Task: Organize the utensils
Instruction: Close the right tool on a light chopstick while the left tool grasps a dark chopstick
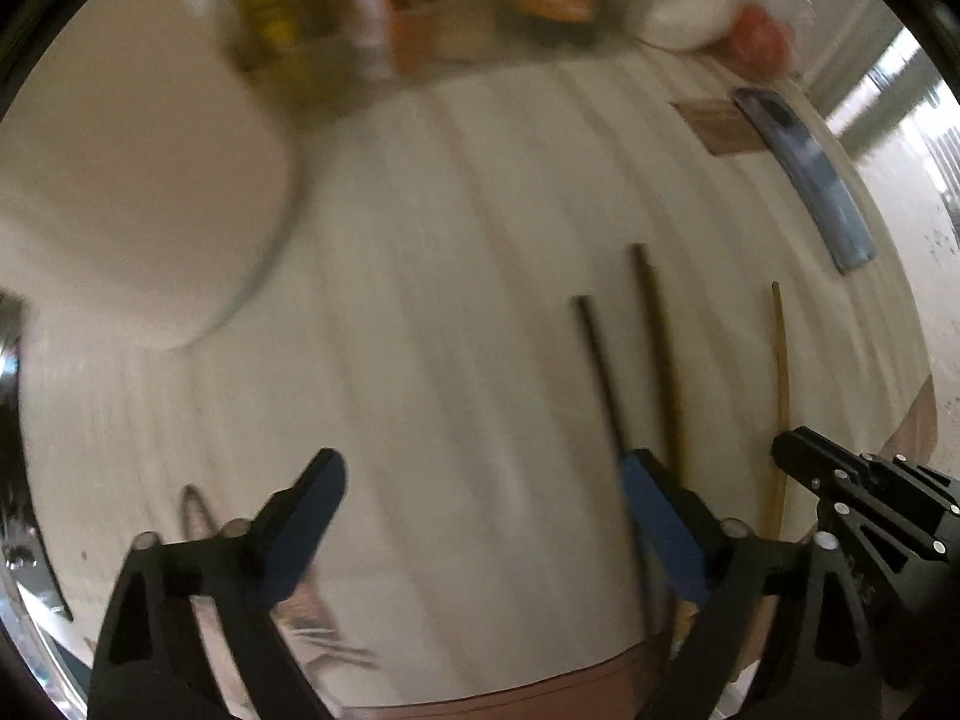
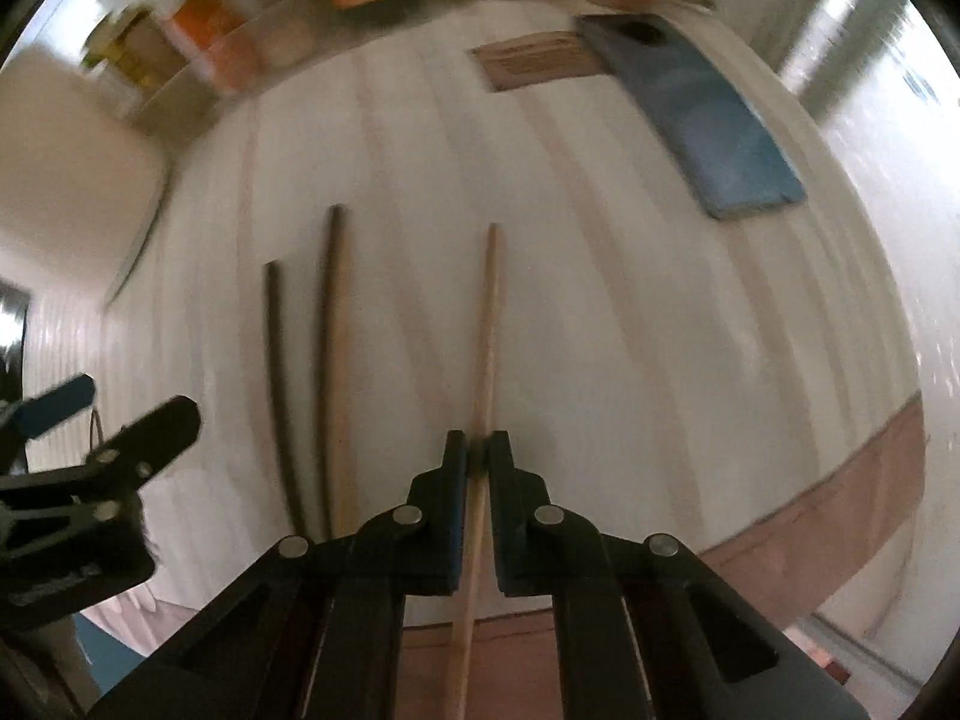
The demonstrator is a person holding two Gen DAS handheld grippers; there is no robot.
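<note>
Pale tan chopstick (image 2: 487, 324), dark brown chopstick (image 2: 277, 372), blue phone (image 2: 702, 114)

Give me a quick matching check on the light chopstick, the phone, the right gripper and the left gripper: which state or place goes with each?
Things:
1. light chopstick
2. phone
3. right gripper
4. left gripper

States:
A. open, nothing between its fingers
B. lying flat at the far right of the table
C. shut on a stick
D. pinched between two fingers

Pairs: 1-D, 2-B, 3-C, 4-A
</note>
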